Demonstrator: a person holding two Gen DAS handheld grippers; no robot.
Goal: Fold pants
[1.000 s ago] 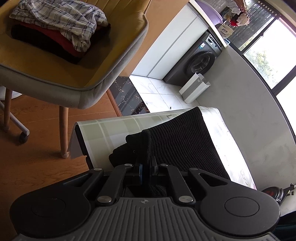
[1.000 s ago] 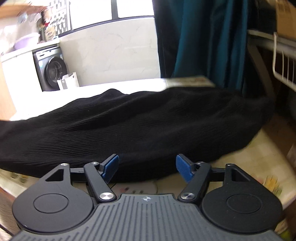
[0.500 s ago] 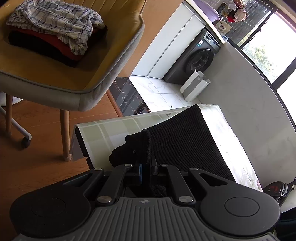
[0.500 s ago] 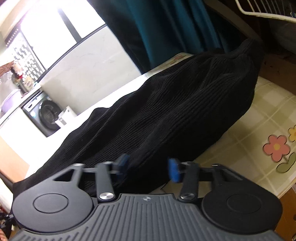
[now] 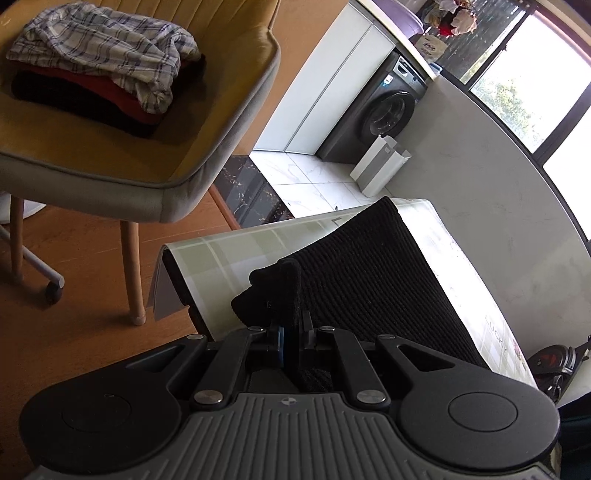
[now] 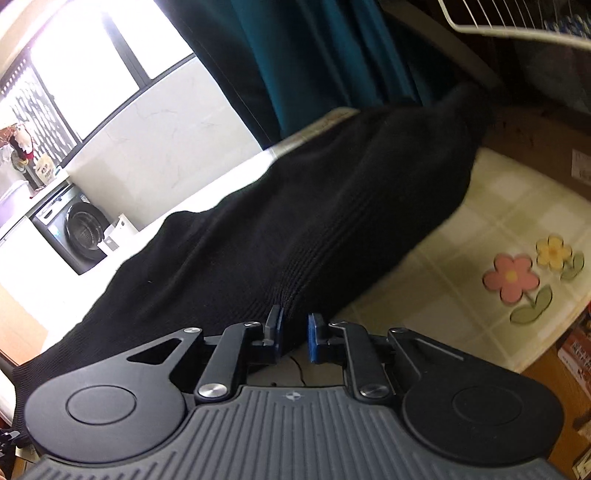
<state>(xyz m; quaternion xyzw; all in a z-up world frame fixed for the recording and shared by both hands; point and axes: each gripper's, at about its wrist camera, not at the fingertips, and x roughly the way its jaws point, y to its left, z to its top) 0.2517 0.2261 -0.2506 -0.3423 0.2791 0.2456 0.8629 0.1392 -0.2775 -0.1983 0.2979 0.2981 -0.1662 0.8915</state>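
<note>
Black ribbed pants [image 5: 373, 273] lie along a table with a pale checked cloth [image 5: 229, 254]. My left gripper [image 5: 291, 328] is shut on a bunched end of the pants near the table's corner. In the right wrist view the pants [image 6: 295, 206] stretch across the cloth from lower left to upper right. My right gripper [image 6: 293, 332] sits at their near edge with its blue pads [image 6: 314, 334] close together, and a ridge of fabric rises between them. The view is blurred.
A yellow chair [image 5: 207, 122] with a pile of folded clothes [image 5: 107, 74] stands left of the table. A washing machine [image 5: 388, 114] and a white bin [image 5: 380, 166] are behind. A teal curtain [image 6: 314, 48], a wire rack [image 6: 517, 18] and a cardboard box [image 6: 554, 147] edge the right side.
My right gripper has tilted, moved in on the pants' near edge and narrowed from wide open to nearly shut. My left gripper has kept its hold and shifted slightly.
</note>
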